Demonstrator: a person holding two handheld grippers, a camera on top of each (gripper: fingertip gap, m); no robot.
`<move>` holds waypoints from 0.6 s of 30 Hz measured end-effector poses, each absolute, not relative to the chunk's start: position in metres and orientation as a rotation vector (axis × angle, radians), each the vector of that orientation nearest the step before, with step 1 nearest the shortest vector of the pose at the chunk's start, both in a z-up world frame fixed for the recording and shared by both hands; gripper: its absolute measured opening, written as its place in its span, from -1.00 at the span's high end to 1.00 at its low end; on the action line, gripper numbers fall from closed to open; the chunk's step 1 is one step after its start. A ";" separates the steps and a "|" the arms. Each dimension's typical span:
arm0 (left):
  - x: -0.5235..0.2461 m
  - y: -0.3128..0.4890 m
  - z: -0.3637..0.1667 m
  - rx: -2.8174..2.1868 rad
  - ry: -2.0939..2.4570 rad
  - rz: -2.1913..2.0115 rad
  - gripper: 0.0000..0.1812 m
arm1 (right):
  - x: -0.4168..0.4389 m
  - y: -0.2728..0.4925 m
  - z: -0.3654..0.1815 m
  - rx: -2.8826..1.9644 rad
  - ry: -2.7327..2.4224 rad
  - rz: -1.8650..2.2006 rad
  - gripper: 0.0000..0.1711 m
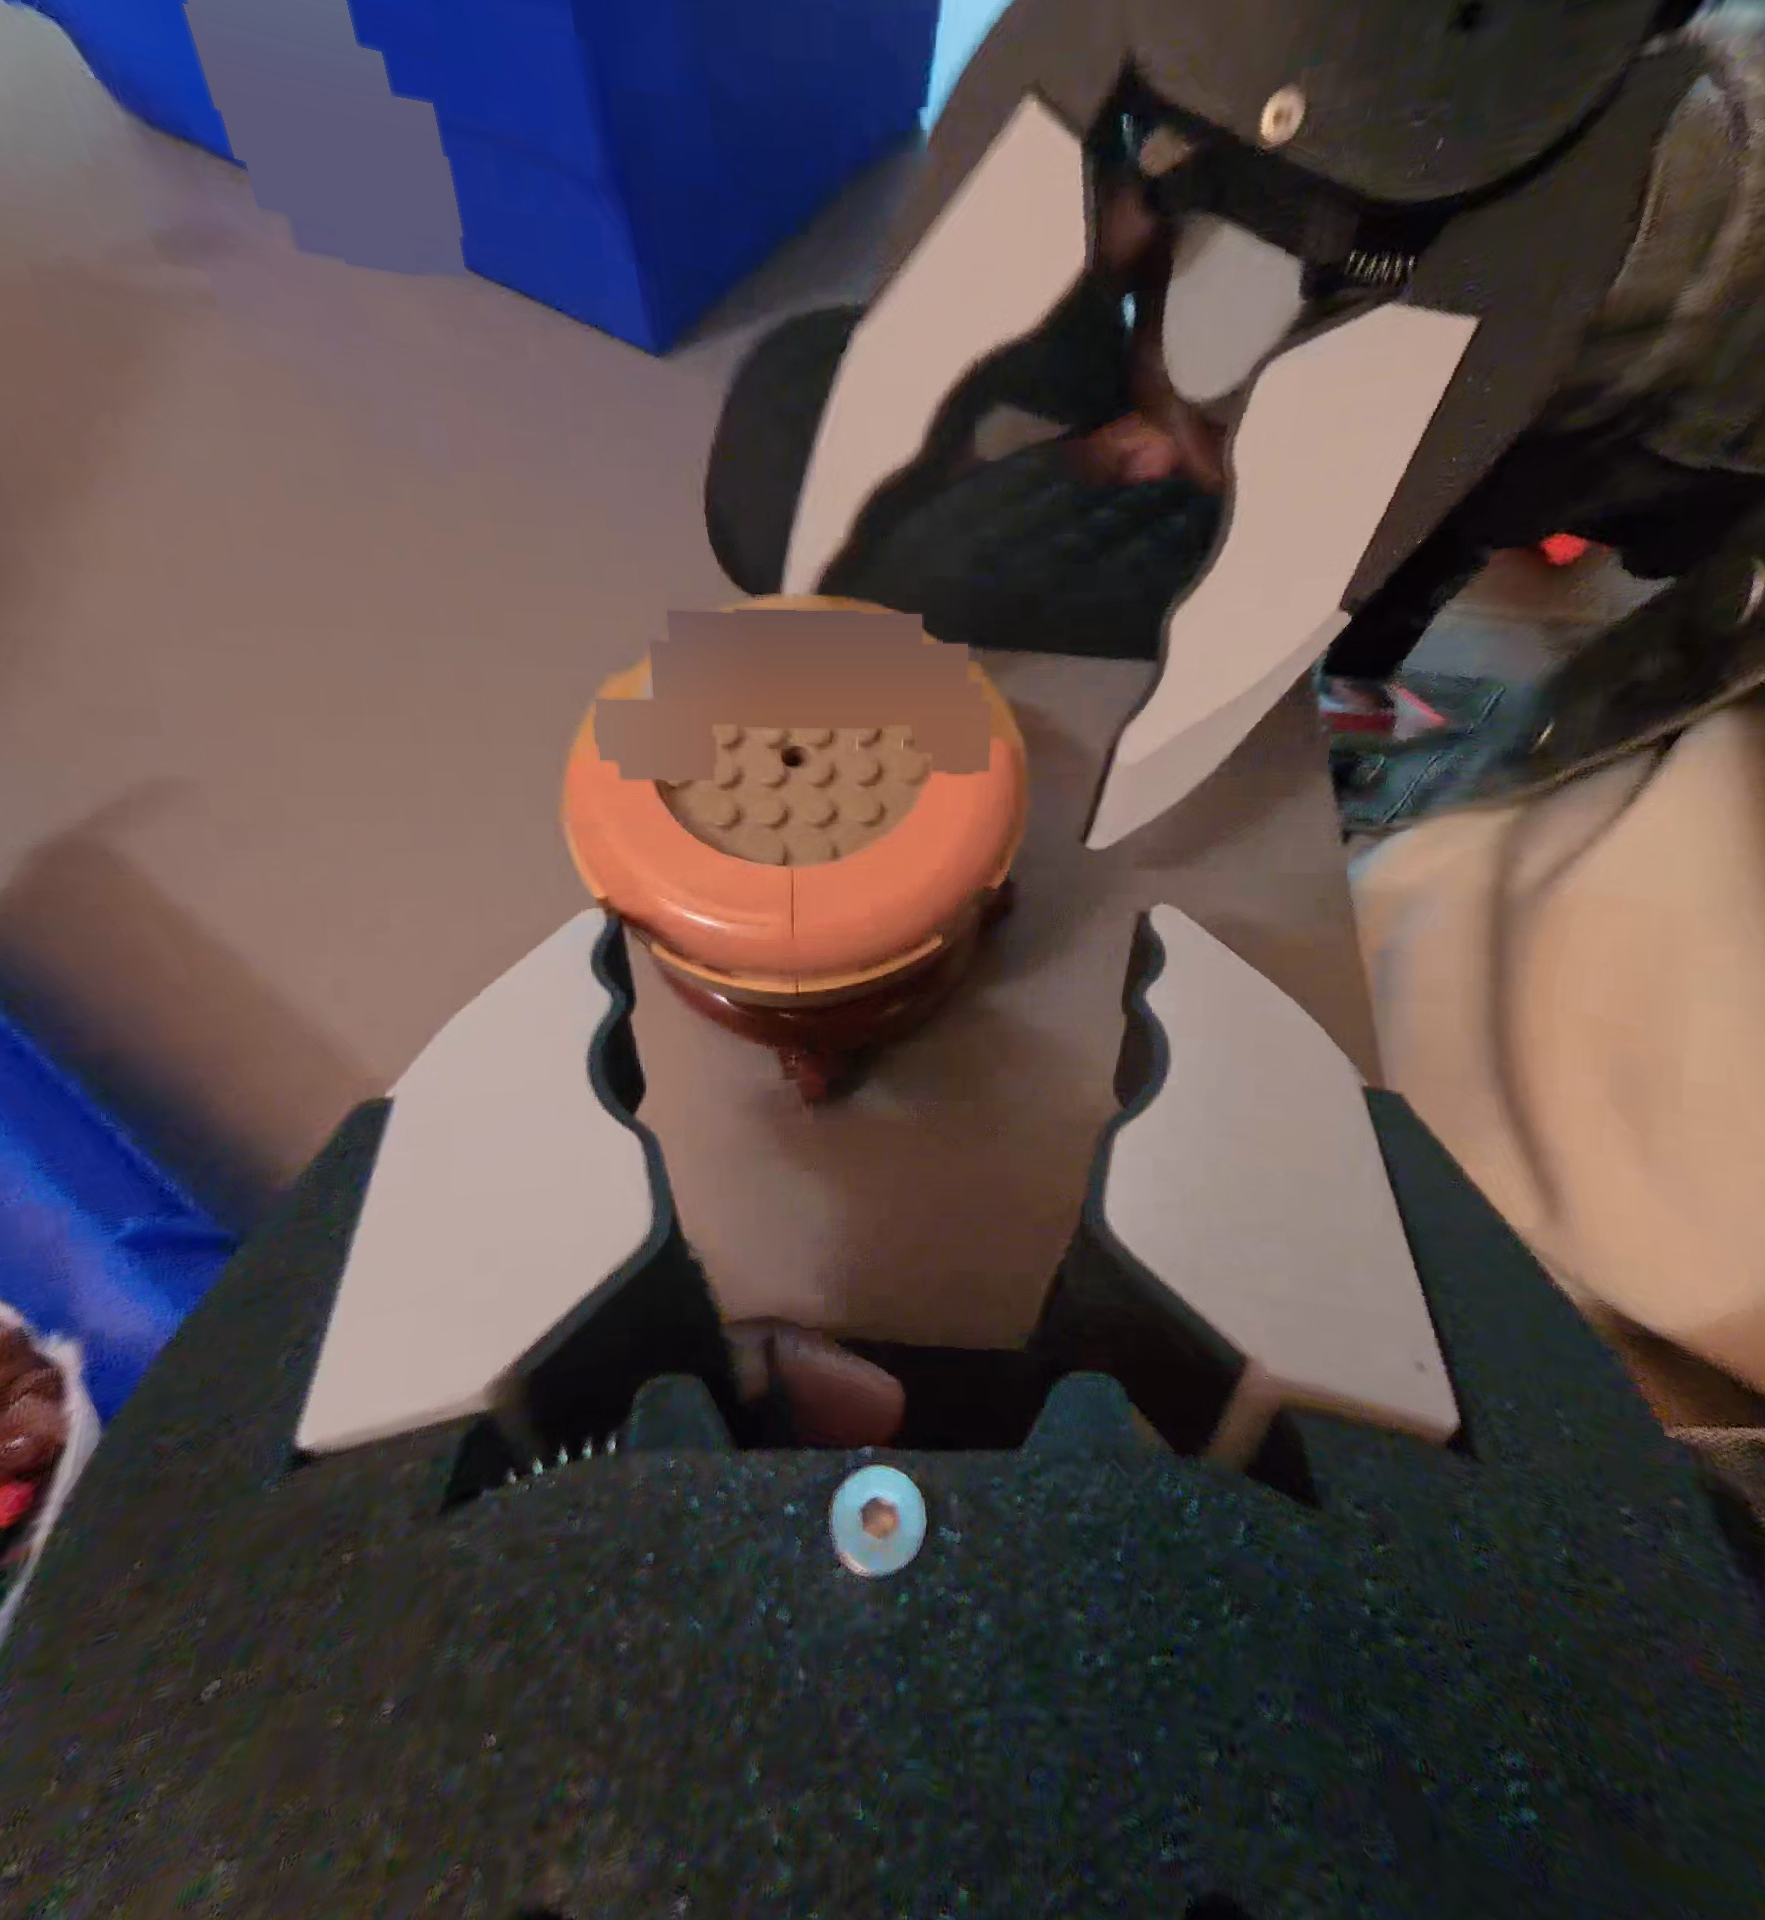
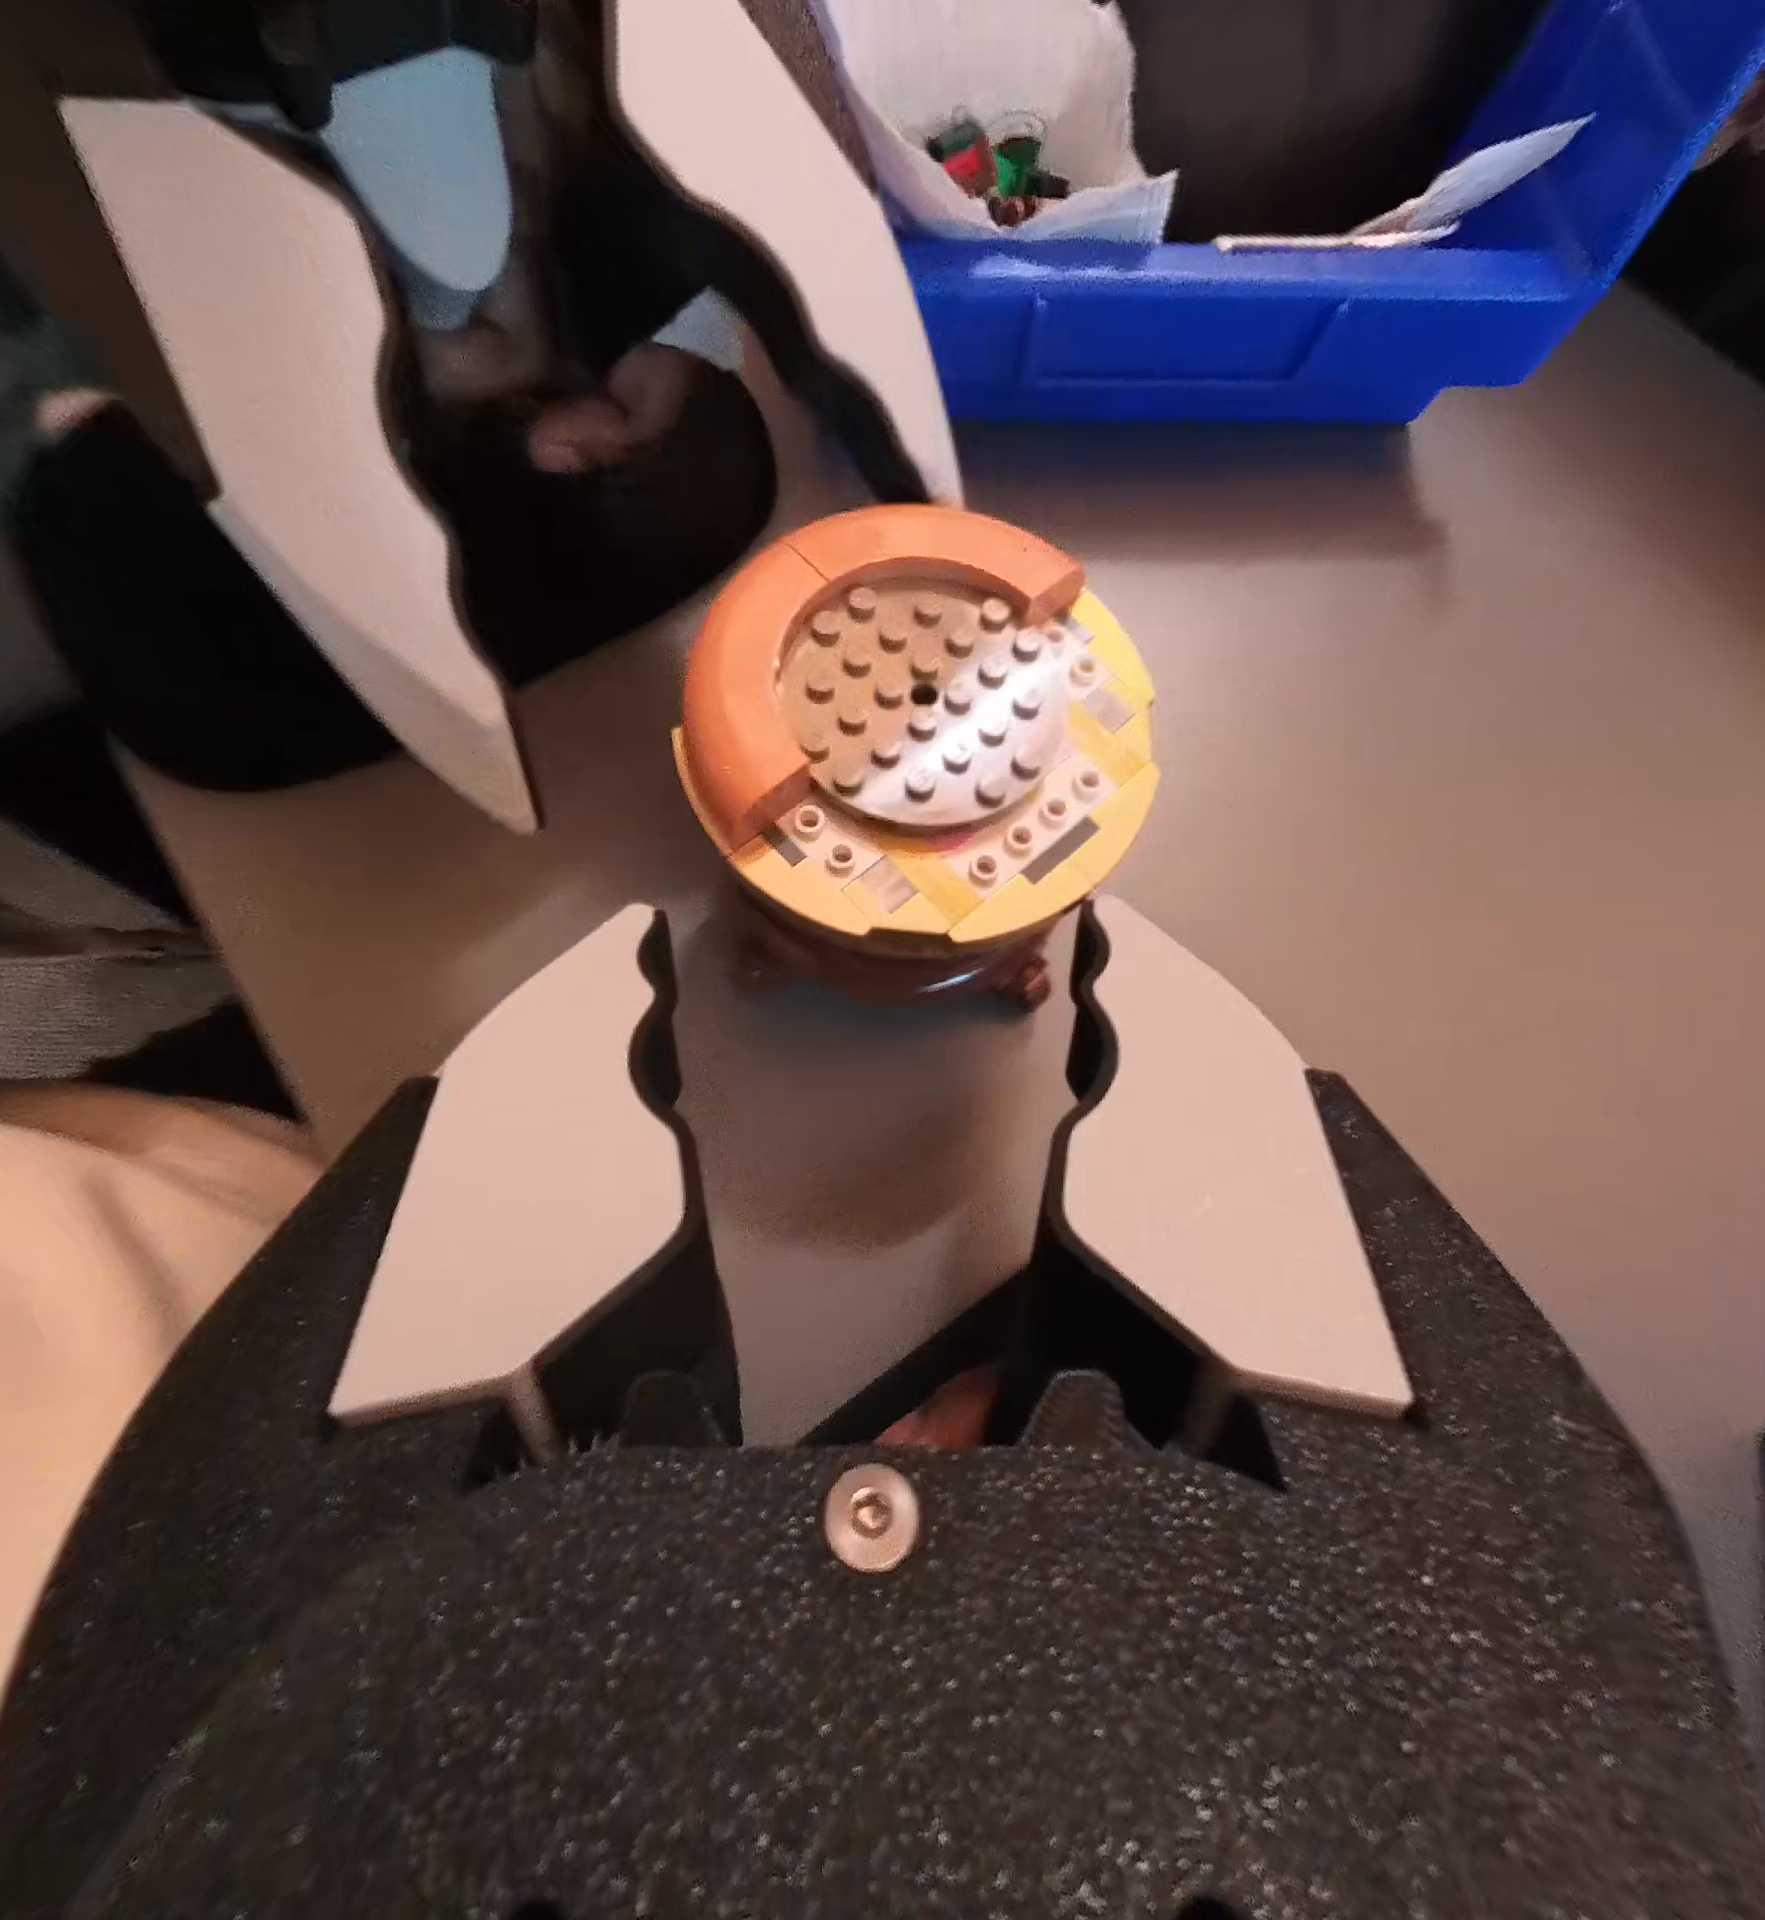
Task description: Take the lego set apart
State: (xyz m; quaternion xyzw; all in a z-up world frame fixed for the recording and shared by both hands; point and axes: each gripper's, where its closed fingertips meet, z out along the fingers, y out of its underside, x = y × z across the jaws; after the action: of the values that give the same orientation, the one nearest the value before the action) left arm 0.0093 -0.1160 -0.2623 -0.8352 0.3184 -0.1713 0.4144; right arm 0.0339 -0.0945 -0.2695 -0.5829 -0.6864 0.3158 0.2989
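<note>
Both hand-held grippers are spread and empty, facing each other across a round lego pot (image 1: 793, 831) that stands upright on the grey surface (image 2: 1480, 727). In the left wrist view, the left hand-held gripper (image 1: 878, 935) has its fingertips at either side of the pot's dark brown base, apart from it; the right hand-held gripper (image 1: 961, 717) hangs at 1 o'clock, one fingertip just beside the pot's rim.

From the right wrist view, the right hand-held gripper (image 2: 873, 920) sits just at 6 o'clock of the pot, and the left one (image 2: 732, 655) comes in from 11 o'clock.

An orange curved rim (image 2: 743, 675) covers only part of the pot's top; the rest shows a yellow layer (image 2: 1065, 862) with small studs around a round tan studded plate (image 2: 919, 707).

At 1 o'clock stands a blue bin (image 2: 1221, 322) holding a white bag (image 2: 1013, 125) with small red, green and brown pieces (image 2: 992, 166), plus a paper slip (image 2: 1480, 187).
</note>
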 end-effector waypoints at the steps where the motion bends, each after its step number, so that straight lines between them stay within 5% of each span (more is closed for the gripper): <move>1: 0.008 -0.116 -0.267 -2.107 0.815 -0.395 0.00 | 0.032 -0.090 -0.271 -1.528 -1.826 0.779 0.19; 14: 0.051 -0.144 -0.273 -2.125 0.714 -0.317 0.23 | 0.039 -0.061 -0.274 -0.619 -2.605 0.798 0.33; 18: 0.021 -0.133 -0.257 -2.081 0.688 -0.093 0.19 | 0.033 -0.044 -0.260 -0.767 -2.529 0.812 0.26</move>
State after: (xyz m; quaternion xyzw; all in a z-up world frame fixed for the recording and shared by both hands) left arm 0.0214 -0.1330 -0.2569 -0.8441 0.2792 -0.0376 0.4562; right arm 0.0328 -0.0441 -0.2603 -0.2724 -0.8986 0.2885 0.1872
